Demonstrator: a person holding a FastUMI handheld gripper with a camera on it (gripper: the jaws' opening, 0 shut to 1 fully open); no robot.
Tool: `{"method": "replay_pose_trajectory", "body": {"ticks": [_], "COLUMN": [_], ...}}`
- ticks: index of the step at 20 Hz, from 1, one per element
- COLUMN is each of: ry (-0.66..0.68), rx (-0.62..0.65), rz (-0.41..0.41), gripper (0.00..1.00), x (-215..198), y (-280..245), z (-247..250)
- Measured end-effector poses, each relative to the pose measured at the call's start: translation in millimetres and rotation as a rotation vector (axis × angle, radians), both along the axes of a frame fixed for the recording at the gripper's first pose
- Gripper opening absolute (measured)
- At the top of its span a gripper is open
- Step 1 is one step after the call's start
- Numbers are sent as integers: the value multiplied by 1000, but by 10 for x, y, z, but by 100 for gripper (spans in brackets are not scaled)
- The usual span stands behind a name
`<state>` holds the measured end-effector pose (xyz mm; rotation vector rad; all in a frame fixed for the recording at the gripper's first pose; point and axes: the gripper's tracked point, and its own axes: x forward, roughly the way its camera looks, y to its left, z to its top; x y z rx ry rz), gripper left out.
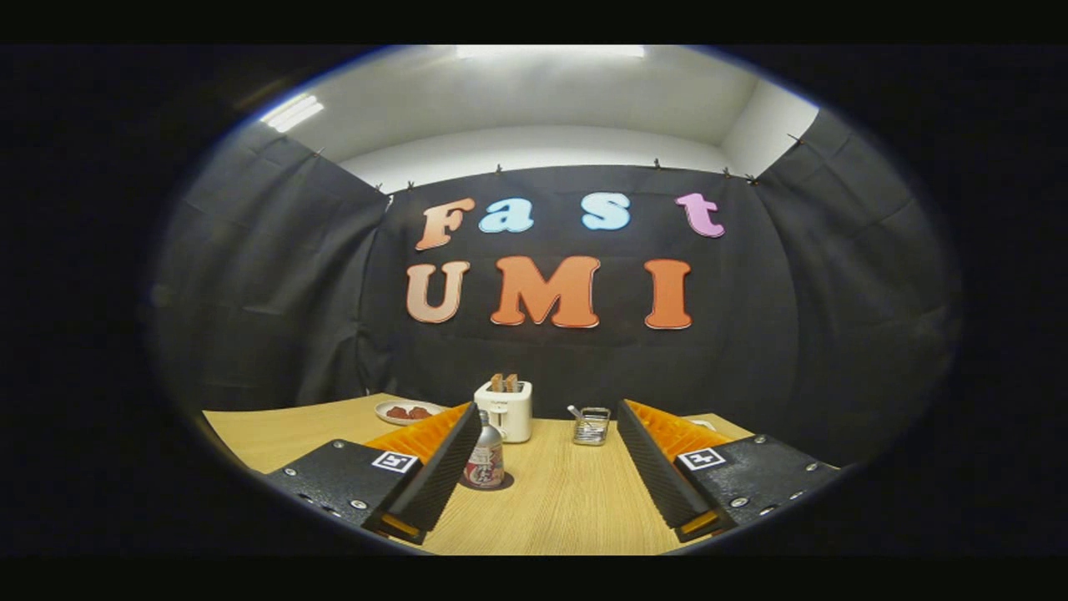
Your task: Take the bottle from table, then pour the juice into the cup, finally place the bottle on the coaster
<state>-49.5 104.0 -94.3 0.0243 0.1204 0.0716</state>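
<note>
A plate with some red food sits near the far left corner of the desk, out of the way. Next comes the bottle. It stands up straight on a dark round mat, which I think is the coaster, in the middle of the desk, just beside the left finger of the tongs. The task wants the bottle on the coaster, and it looks to be there now. Whether it was poured and put back, or stood there all along, I cannot tell.

Behind the bottle, by the far edge of the desk, is a white toaster with toast poking out. A little to its right is a small clear glass holder with something shiny in it; it may be the cup, but I am not sure.

The tongs are spread wide and hold nothing. They point at the middle of the desk, so the bottle is not between the fingers.
</note>
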Motion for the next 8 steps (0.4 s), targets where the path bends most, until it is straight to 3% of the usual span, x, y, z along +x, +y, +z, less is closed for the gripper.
{"method": "replay_pose_trajectory", "body": {"ticks": [8], "ry": [7], "rx": [5], "rz": [-7], "gripper": [97], "x": [39], "y": [1], "z": [-44]}}
